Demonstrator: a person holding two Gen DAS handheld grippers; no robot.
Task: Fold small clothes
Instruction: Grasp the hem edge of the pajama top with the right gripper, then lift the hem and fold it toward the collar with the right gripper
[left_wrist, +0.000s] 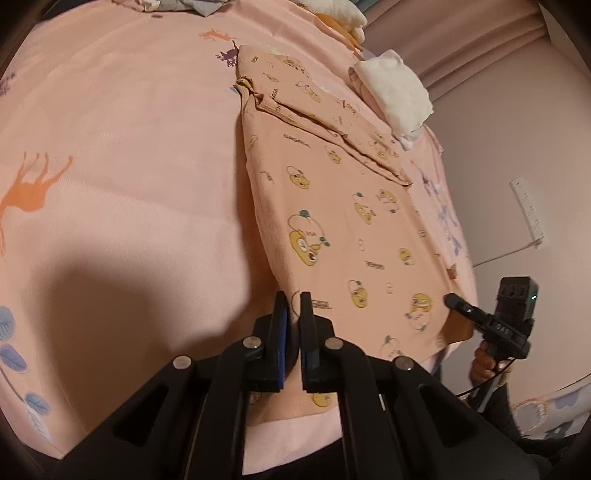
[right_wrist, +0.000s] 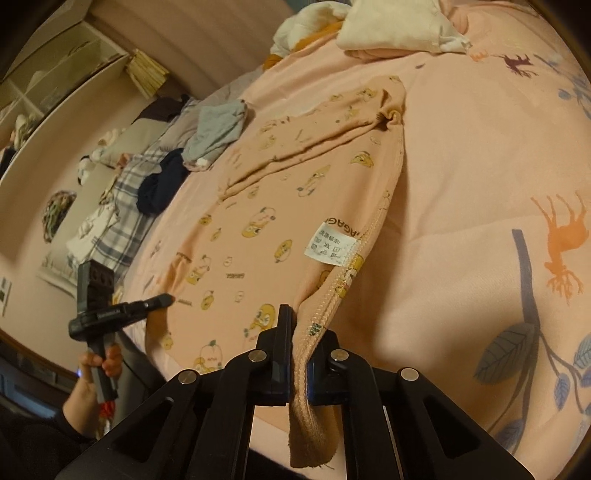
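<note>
Peach garment (left_wrist: 347, 221) printed with little yellow cartoon faces lies spread on the pink bedsheet (left_wrist: 122, 155), one sleeve folded across its upper part, its lower hem at the near edge of the bed. Left gripper (left_wrist: 294, 306) has its fingers pressed onto one bottom corner of the hem, fabric pinched between the blue pads. Right gripper (right_wrist: 301, 325) pinches the other bottom corner, where the stitched side seam runs up between its fingers and a flap of cloth hangs below them; a white care label (right_wrist: 331, 246) sits on the seam just beyond. In each wrist view the other gripper shows at the far corner of the hem, held by a hand (right_wrist: 98, 363). Folded cream-white cloth (left_wrist: 395, 92) rests near the far edge of the bed, past the garment's collar end, and a grey garment (right_wrist: 218, 129) lies crumpled toward the bed's other side
</note>
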